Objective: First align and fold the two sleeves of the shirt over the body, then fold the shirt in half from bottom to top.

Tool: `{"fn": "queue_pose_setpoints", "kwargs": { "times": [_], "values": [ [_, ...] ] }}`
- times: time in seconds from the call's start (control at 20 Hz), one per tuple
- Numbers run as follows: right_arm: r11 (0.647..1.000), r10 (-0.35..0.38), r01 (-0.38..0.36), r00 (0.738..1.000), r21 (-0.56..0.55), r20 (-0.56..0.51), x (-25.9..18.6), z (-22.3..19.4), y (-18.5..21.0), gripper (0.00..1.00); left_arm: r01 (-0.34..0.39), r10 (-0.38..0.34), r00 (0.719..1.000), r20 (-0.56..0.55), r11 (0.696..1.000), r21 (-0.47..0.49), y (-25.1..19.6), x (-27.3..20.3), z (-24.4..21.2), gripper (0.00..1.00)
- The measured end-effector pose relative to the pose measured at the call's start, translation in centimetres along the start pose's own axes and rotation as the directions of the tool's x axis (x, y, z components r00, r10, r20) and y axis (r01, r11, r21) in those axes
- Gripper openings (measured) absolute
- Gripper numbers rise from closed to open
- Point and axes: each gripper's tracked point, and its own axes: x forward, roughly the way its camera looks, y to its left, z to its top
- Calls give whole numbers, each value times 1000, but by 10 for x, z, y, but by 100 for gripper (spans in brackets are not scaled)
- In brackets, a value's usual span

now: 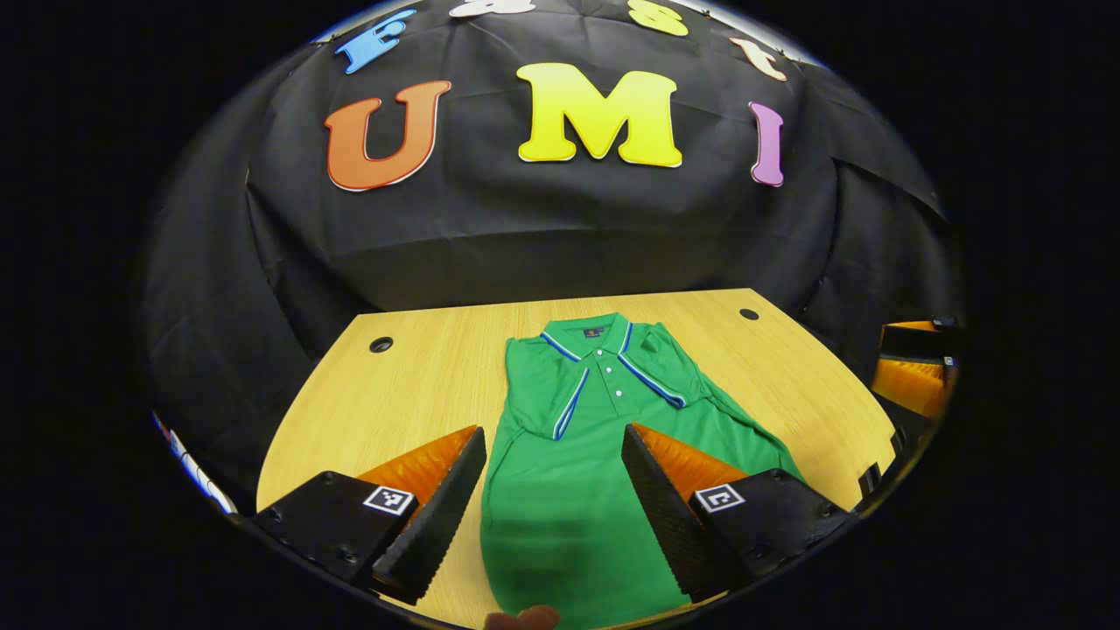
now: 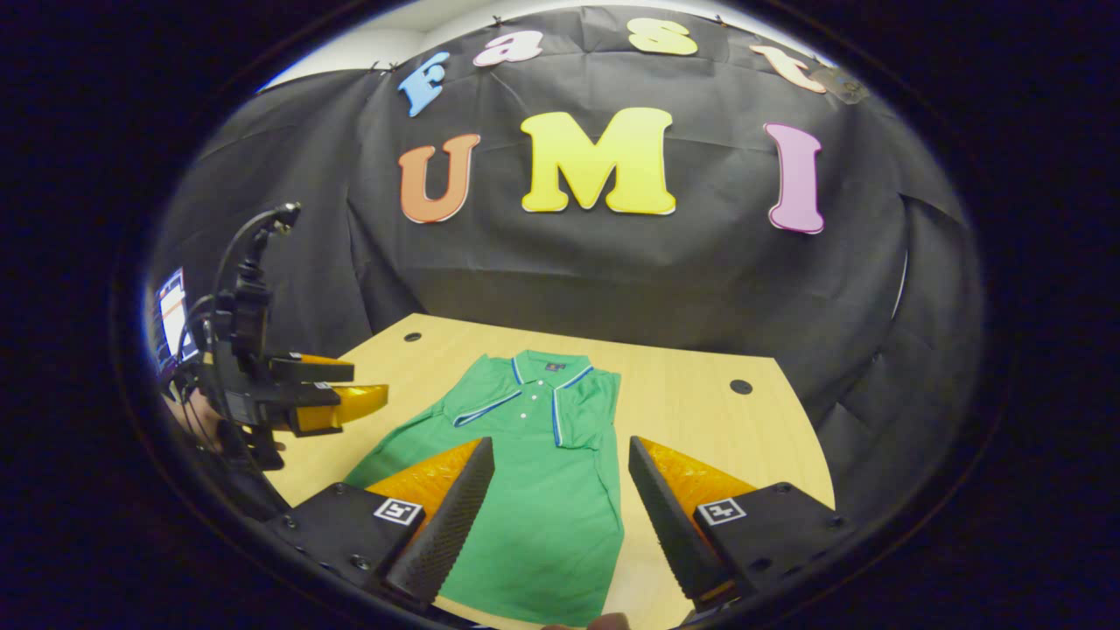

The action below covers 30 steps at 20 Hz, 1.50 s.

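The left gripper (image 1: 551,499) and the right gripper (image 2: 560,507) both hang wide open above the lower part of the shirt (image 1: 577,455), holding nothing, probably so each can come down on the hem. The shirt lies flat on the worktop (image 1: 411,385), collar (image 1: 595,346) toward the far wall. Both sleeves seem already folded over the body, so the bottom-to-top fold looks like the step left.
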Motion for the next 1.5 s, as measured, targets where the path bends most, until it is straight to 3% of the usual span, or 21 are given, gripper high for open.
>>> {"fn": "queue_pose_setpoints", "kwargs": {
  "times": [0.2, 0.35, 0.45, 0.55, 0.7, 0.85, 1.05, 1.5],
  "values": [
    [998, 56, -58, 990, -11, -127, -15, -59, 14, 99, 45, -43, 998, -54, 998, 36, -2, -39, -41, 100],
    [998, 46, -53, 976, -25, -214, -30, -98, 9, 99, 74, -66, 984, -165, 996, 41, 4, -60, -97, 100],
    [999, 28, -36, 966, -25, -257, -36, -121, 2, 98, 104, -95, 962, -256, 994, 22, 6, -75, -135, 100],
    [999, 13, -22, 950, -23, -310, -42, -148, -3, 99, 138, -127, 921, -367, 990, 4, 6, -84, -179, 100],
    [1000, 7, -17, 920, -20, -391, -51, -185, -6, 98, 135, -126, 868, -480, 991, -15, 11, -97, -231, 100],
    [1000, 6, -19, 893, -24, -450, -55, -214, -9, 99, 116, -122, 848, -516, 992, -45, 10, -94, -230, 100],
    [999, -13, -12, 861, -45, -509, -51, -243, -17, 98, 95, -97, 845, -527, 995, -31, 23, -91, -213, 100],
    [999, 1, -31, 828, -44, -561, -39, -265, -13, 96, 105, -83, 849, -522, 994, 12, 20, -80, -198, 100]
  ]
}}
